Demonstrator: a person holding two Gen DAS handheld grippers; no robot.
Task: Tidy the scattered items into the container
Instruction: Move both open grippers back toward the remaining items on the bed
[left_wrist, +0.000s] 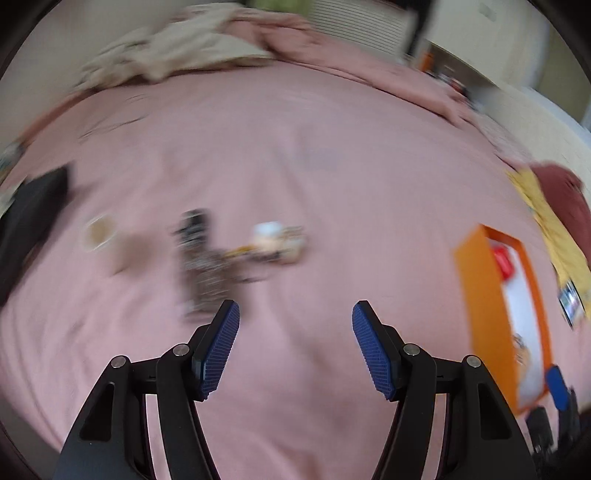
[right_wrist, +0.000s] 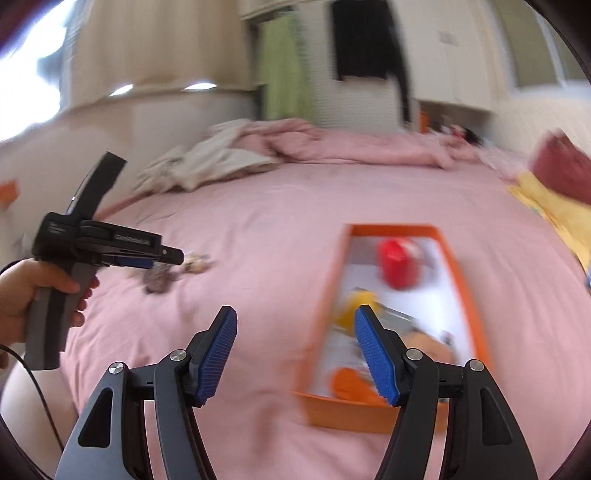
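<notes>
While scattered items (left_wrist: 236, 254) lie ahead-left, left gripper (left_wrist: 295, 347) gapes empty.

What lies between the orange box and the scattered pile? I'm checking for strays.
Only bare pink bedsheet separates the orange box from the scattered pile, seen in the right wrist view.

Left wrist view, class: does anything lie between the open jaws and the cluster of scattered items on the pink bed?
Nothing visible does. Only bare pink bedsheet lies between the left gripper and the scattered items, which are blurred. The orange box sits off to the right, clear of that path.
</notes>
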